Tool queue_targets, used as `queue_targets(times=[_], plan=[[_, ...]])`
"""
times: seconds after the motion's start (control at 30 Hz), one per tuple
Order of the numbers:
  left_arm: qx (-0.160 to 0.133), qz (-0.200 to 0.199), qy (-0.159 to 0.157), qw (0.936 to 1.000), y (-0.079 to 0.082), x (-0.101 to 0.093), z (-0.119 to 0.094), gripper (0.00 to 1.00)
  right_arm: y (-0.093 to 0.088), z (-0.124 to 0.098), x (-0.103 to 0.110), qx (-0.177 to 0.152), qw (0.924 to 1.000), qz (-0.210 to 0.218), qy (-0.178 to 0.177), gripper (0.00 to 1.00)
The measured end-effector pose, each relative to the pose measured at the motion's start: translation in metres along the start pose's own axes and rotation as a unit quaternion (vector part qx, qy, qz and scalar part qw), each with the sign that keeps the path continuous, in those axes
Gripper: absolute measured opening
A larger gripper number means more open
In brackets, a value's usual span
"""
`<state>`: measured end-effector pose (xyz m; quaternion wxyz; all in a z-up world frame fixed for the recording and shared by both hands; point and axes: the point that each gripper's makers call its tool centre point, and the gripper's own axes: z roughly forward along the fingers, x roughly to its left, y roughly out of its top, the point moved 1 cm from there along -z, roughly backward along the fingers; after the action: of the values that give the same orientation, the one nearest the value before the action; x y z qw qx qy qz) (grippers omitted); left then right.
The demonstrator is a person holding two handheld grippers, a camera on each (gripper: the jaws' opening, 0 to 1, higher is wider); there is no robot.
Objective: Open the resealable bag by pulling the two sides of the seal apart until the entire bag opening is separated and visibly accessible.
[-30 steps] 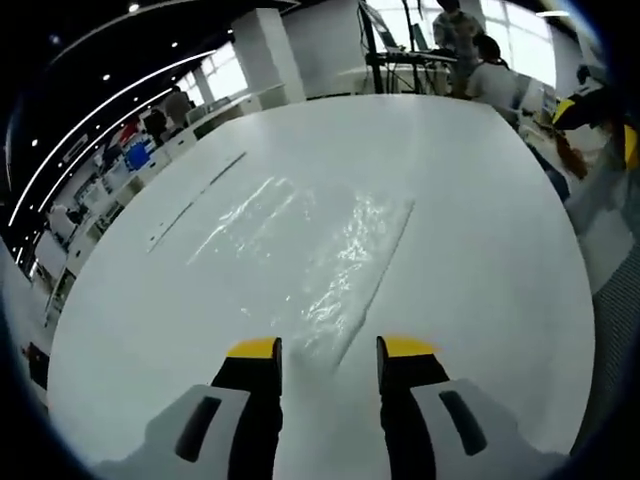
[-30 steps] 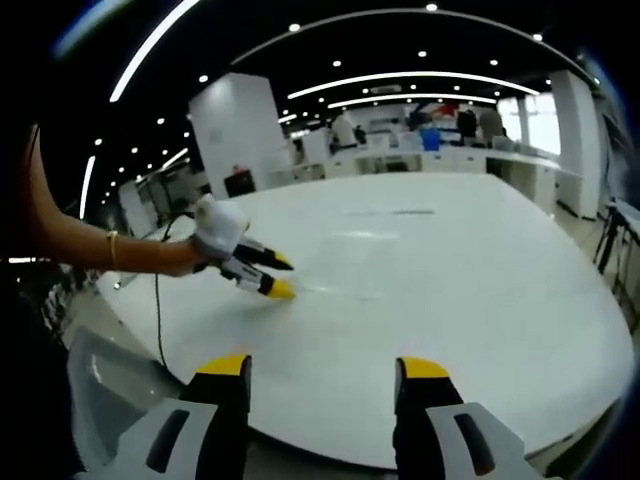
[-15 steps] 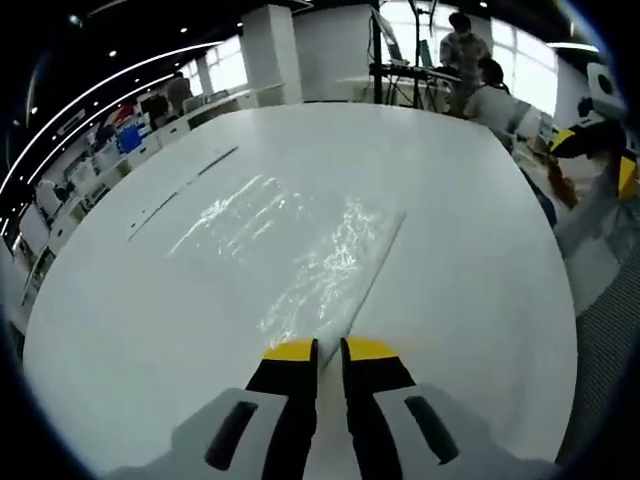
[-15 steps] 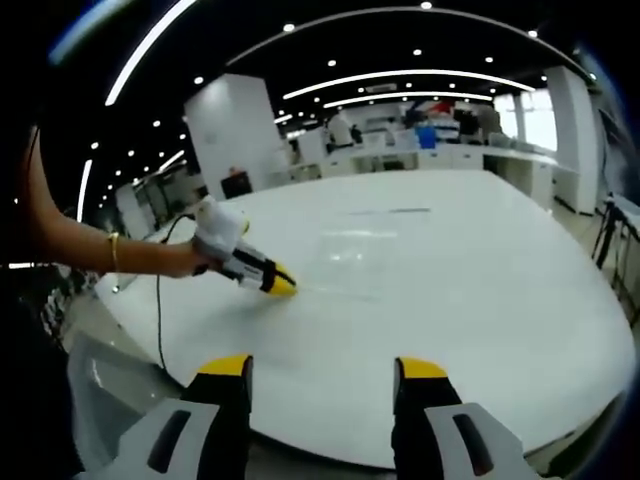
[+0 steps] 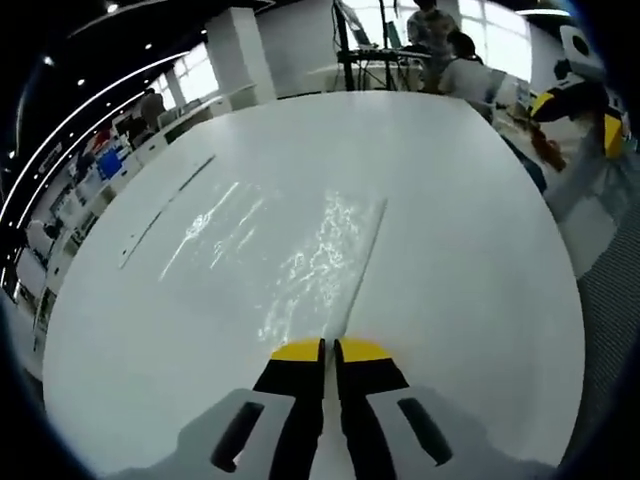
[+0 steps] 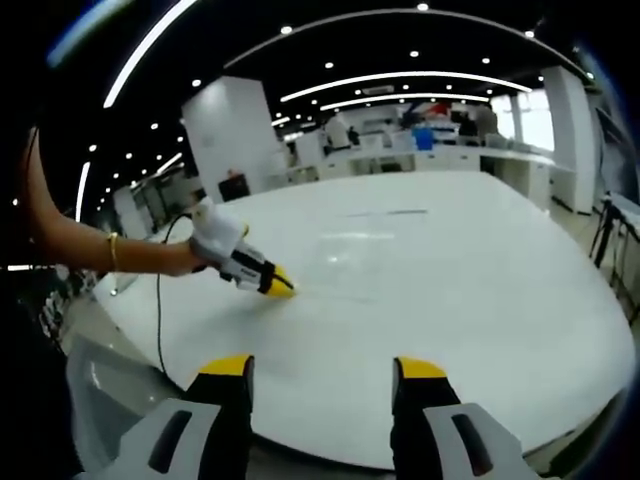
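Note:
A clear resealable bag (image 5: 290,255) lies flat on the white table (image 5: 470,270), glinting, with its seal strip (image 5: 366,262) running along its right side toward me. My left gripper (image 5: 329,348) is shut on the bag's near edge, close to the end of the seal. In the right gripper view that same left gripper (image 6: 280,288) rests its yellow tips on the table, held by a hand (image 6: 175,258). My right gripper (image 6: 322,367) stands open and holds nothing, back at the table's near edge and well apart from the bag (image 6: 345,262), which is only a faint sheen there.
A thin dark line (image 5: 165,215) marks the table left of the bag. People sit and stand by desks (image 5: 455,60) beyond the far edge. A yellow and black gripper (image 5: 570,100) shows off the table at the right. White table surface stretches around the bag.
My left gripper's jaws went from wide apart to closed on the bag's near edge. The right gripper has stayed open and nearly still.

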<state>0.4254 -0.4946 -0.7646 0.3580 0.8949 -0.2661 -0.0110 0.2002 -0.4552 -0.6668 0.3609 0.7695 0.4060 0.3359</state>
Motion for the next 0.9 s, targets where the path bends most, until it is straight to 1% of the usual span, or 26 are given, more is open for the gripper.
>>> queue_targets(times=[0.23, 0.37, 0.5, 0.7, 0.9], plan=[[0.001, 0.019, 0.001, 0.9998, 0.003, -0.004, -0.004, 0.00, 0.000, 0.000, 0.000, 0.001, 1.0000, 0.000, 0.001, 0.53], [-0.002, 0.035, 0.007, 0.9994, 0.007, -0.006, -0.011, 0.00, 0.000, 0.000, 0.000, -0.002, 1.0000, -0.001, 0.001, 0.53], [-0.007, 0.039, 0.009, 0.9992, 0.009, -0.007, -0.018, 0.00, 0.001, 0.000, 0.001, -0.003, 1.0000, -0.003, 0.002, 0.53], [-0.003, 0.066, 0.011, 0.9978, 0.012, -0.010, -0.026, 0.00, 0.002, 0.000, 0.002, -0.005, 1.0000, -0.006, 0.004, 0.53], [-0.004, 0.079, 0.009, 0.9968, 0.016, -0.017, -0.035, 0.00, 0.002, -0.001, 0.003, -0.007, 0.9999, -0.009, 0.005, 0.53]])
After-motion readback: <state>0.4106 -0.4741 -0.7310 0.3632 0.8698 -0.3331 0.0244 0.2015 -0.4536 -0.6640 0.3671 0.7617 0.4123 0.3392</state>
